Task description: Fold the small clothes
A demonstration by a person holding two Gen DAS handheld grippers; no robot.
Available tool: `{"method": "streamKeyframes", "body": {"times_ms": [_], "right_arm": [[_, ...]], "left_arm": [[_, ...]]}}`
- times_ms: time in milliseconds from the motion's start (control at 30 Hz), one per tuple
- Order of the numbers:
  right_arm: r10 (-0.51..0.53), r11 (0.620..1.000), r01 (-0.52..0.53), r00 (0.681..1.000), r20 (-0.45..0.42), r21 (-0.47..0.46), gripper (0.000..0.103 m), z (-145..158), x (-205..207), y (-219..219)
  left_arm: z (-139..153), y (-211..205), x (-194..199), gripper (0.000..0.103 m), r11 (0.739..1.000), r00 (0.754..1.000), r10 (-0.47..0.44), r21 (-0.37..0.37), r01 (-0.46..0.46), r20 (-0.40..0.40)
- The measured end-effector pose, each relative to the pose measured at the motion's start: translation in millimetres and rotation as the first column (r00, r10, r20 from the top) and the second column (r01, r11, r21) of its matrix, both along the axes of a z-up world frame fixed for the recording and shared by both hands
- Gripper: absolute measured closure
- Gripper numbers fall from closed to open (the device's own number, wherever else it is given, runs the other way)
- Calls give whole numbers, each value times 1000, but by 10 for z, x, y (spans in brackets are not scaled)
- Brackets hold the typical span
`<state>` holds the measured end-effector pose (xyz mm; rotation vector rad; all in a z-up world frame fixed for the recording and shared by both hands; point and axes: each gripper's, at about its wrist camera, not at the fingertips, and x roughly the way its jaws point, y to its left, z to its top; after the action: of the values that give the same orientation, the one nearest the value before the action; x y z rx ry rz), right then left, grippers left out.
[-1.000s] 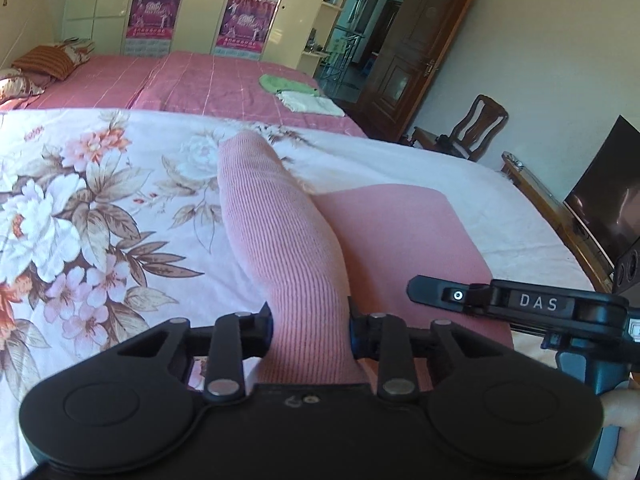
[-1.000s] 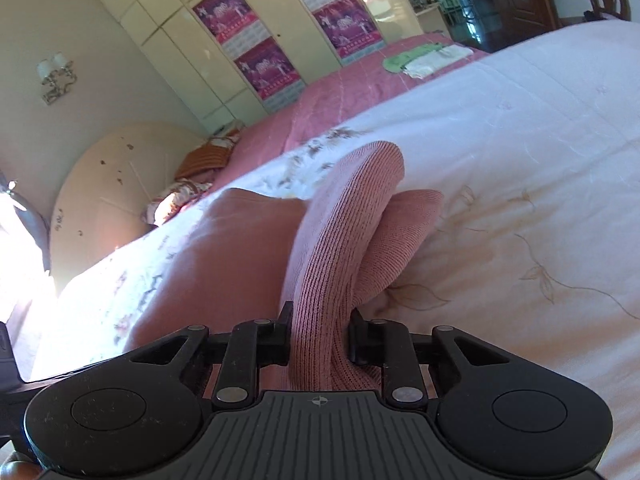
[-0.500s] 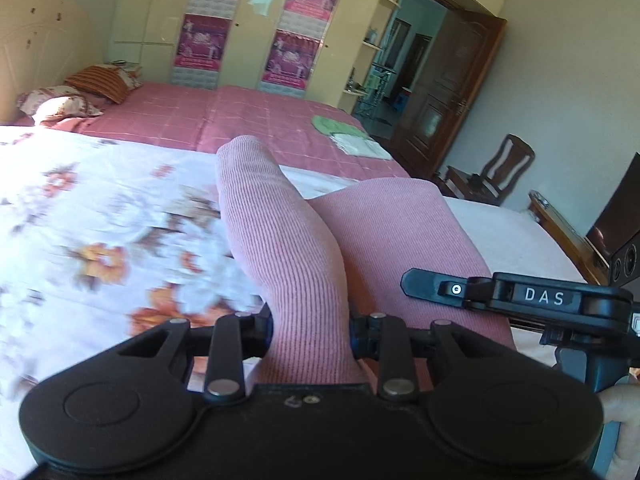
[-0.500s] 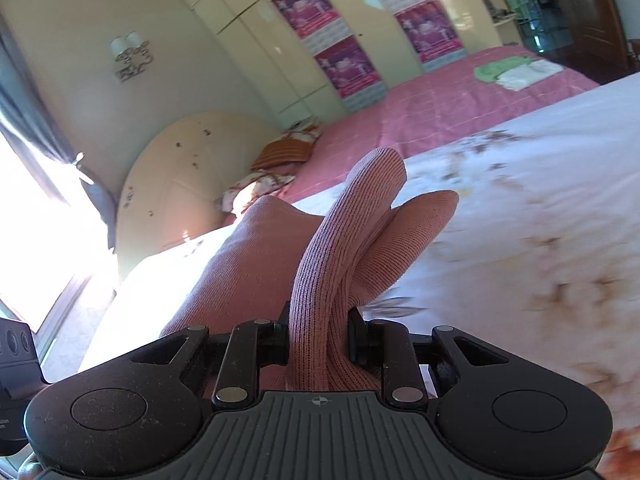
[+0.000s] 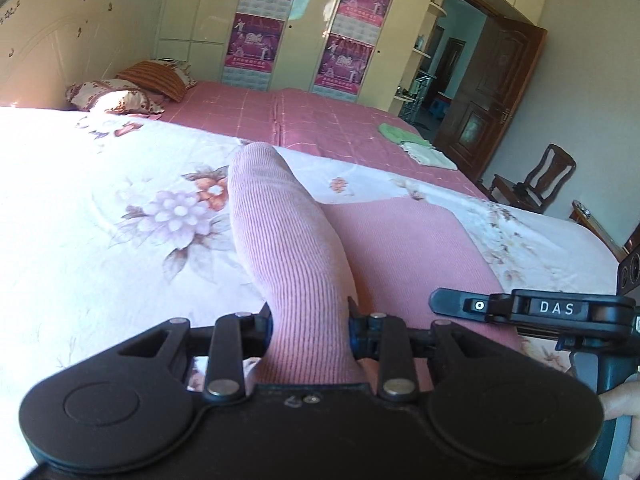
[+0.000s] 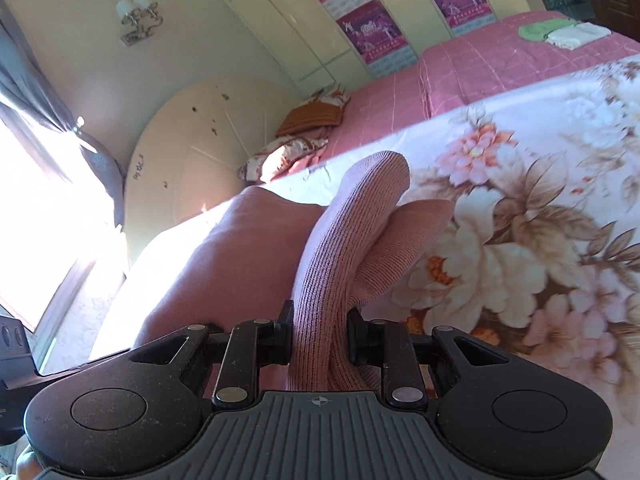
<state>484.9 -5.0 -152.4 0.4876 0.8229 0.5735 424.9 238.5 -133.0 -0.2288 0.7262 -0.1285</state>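
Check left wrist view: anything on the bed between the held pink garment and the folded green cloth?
Nothing lies there in the left wrist view: between the pink garment and the green cloth, only floral quilt and pink bedspread.

Floral bedspread [image 5: 100, 208], pillows [image 5: 116, 94], wooden chair [image 5: 540, 178], wall posters [image 5: 258, 46].

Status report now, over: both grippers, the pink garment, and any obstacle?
Left hand-held gripper shut on pink garment. Right hand-held gripper shut on it too. Garment lifted over floral bedspread. No obstacle seen.

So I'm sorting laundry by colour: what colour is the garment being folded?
Dusty pink ribbed knit garment, clearest in the left wrist view.
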Motion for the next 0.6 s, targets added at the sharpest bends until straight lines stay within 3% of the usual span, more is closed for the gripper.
{"method": "streamKeyframes", "body": {"times_ms": [133,333,500,600], "right_arm": [[-36,998,33,998,-59,-54,79,-307,120,-26],[-81,995,75,992,-96,-64,74,-415,114,-110],[-150,981,147,989,-16,-130,71,-95,27,-182],[-160,973,170,984,73,-154,71,131,44,-97]], "left_arm": [[-346,221,-25,60,1000,999,23,-19,-24,-49],[-275,234,-96,39,999,999,47,12,-47,-28],[46,396,-247,43,998,995,70,-1,-70,73],[185,344,-55,45,999,996,31,-18,-29,81]]}}
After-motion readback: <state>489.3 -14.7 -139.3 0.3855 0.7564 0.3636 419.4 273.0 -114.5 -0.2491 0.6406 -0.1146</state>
